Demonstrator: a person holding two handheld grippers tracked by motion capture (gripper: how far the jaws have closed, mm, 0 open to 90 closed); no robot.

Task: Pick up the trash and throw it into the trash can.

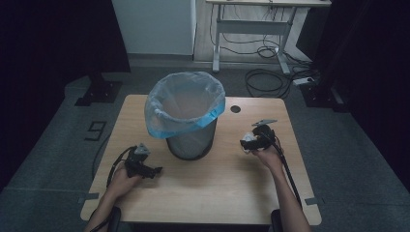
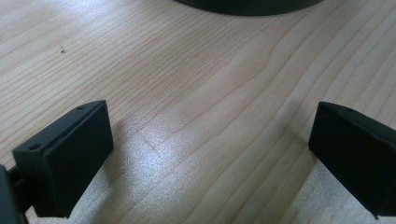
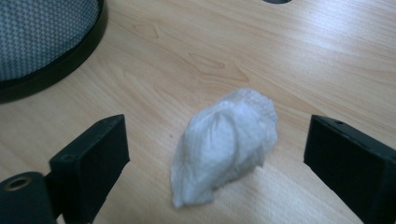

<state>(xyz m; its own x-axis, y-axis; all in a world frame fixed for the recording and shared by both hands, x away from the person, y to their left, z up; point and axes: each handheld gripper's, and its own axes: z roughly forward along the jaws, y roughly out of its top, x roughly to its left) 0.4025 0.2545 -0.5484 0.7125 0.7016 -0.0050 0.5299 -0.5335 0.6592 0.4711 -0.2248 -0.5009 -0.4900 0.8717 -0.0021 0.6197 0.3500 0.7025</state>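
Note:
A crumpled white tissue (image 3: 224, 144) lies on the wooden table (image 1: 212, 193), to the right of a black mesh waste bin (image 1: 191, 140) lined with a blue-rimmed clear bag (image 1: 186, 104). My right gripper (image 3: 217, 158) is open, its two black jaws standing on either side of the tissue without touching it; in the high view it sits right of the bin (image 1: 250, 140). My left gripper (image 2: 210, 154) is open over bare wood, left of the bin (image 1: 153, 170), with the bin's base edge (image 2: 247, 5) just ahead.
A round cable hole (image 1: 235, 108) sits in the table's far right part. Beyond the table stand a desk frame (image 1: 251, 34) with loose cables (image 1: 266, 79) on the floor, and a dark stand (image 1: 99, 89) at the left.

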